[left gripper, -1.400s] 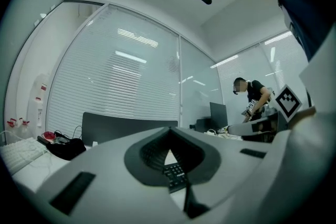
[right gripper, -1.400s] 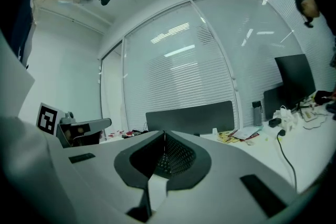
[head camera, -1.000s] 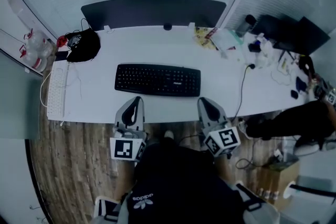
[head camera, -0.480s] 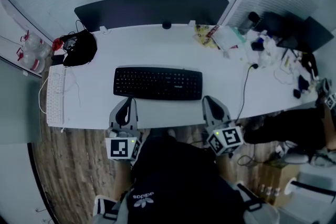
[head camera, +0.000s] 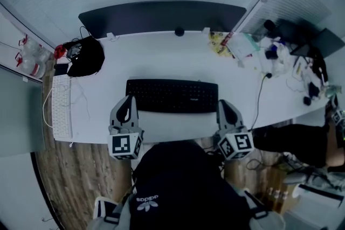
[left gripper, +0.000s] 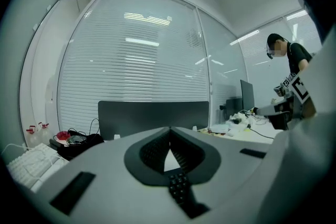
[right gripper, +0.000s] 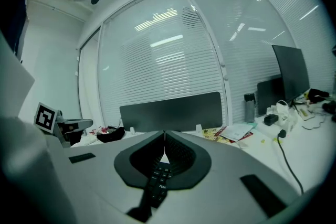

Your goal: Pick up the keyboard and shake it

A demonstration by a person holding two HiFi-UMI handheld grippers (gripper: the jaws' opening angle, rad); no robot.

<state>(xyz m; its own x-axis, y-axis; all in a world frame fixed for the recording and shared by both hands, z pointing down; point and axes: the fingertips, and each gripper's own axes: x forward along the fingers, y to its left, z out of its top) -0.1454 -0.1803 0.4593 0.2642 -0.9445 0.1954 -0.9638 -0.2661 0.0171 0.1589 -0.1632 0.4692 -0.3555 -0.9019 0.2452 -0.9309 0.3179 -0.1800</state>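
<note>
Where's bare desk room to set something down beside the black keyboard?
Widest bare patch of the white desk: between the black keyboard and the dark back partition. A narrower one lies between it and the white keyboard at the left edge. The right end, past the black cable, is crowded.

Head view: keyboard (head camera: pixel 172 96) near-left corner is covered by the left gripper (head camera: pixel 129 99) tip and near-right corner by the right gripper (head camera: pixel 222 105) tip. Can't tell if either touches it. Left gripper view: gripper body hides nearly all the keyboard, only a few keys (left gripper: pixel 178 186) show below the closed jaws. Right gripper view is the same, one strip of keys. Clutter (head camera: pixel 275 54) far right of keyboard is too small to identify. Far left of keyboard, probably bottles (head camera: pixel 29 56), blurry. Second person (head camera: pixel 302 140) right of keyboard is cut off by the frame edge.
</note>
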